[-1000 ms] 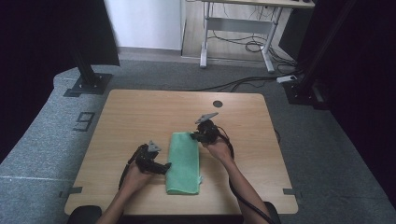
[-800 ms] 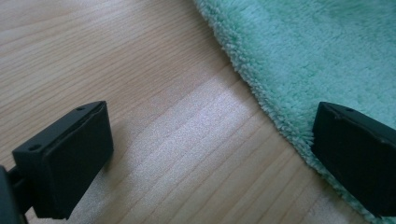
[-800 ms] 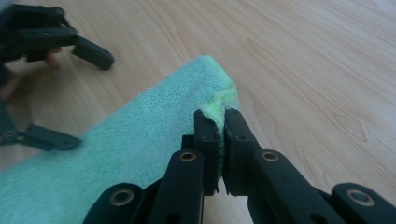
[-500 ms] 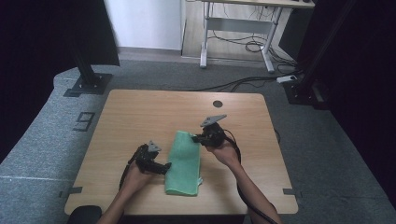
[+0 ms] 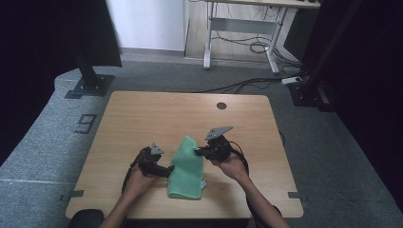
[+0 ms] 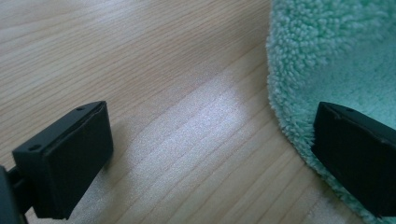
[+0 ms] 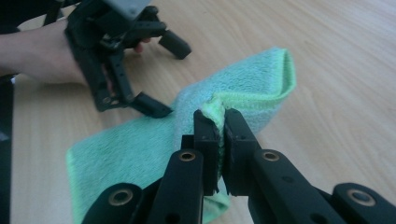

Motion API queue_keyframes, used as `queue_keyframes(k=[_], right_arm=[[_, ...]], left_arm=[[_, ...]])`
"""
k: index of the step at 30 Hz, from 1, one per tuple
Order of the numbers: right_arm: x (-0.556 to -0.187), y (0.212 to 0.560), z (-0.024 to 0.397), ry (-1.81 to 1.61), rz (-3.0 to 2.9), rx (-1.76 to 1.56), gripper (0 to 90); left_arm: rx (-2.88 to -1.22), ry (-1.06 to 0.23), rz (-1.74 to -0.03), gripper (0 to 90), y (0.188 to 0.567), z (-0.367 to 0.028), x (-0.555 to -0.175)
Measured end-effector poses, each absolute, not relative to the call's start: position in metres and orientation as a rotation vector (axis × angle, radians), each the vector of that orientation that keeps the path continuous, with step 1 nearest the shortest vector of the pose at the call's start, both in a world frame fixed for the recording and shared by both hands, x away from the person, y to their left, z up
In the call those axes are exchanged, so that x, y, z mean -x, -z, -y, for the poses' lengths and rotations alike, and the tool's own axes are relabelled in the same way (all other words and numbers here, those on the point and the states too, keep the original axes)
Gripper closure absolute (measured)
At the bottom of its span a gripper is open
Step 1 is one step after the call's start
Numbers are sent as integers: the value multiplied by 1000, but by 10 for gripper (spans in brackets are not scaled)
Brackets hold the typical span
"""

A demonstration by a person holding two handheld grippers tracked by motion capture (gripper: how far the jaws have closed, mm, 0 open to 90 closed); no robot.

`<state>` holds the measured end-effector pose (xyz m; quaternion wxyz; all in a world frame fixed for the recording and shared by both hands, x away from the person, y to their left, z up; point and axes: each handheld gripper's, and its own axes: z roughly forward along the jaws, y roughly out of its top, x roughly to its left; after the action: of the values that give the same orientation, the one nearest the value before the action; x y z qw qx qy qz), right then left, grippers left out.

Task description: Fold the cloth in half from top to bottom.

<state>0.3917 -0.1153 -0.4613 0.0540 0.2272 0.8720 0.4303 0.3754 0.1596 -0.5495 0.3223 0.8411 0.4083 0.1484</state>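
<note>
Green towel (image 5: 186, 167) lying near the middle of the wooden surface (image 5: 142, 118), closer to the front edge, folded into a long strip. Right gripper (image 5: 198, 152) at the towel's right edge, fingers (image 7: 205, 135) pressed together on a fold of the cloth, pinching it and holding that edge lifted off the wood. Far corner of the towel raised and curled over. Left gripper (image 5: 170, 170) at the towel's left edge, low over the surface, fingers (image 6: 65, 158) spread wide: one above bare wood, the other above the fluffy border of the towel, nothing gripped between them. Both hands coming in from the front edge.
</note>
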Motion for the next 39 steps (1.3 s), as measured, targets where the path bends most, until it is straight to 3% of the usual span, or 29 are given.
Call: queue_keyframes(k=[30,37,39], right_arm=[[-344,522,106,-1231,-2758,-659,845],[-345,530,108,-1229,-2747,-690,843],[-346,533,109,-1235,-2746,-707,842]], left_arm=[[-2235,-365,-1038,2,548,-161,-373],[-2261,-276,-970,71,535,-161,-369],[-2254,-258,-930,145,528,-160,-368]])
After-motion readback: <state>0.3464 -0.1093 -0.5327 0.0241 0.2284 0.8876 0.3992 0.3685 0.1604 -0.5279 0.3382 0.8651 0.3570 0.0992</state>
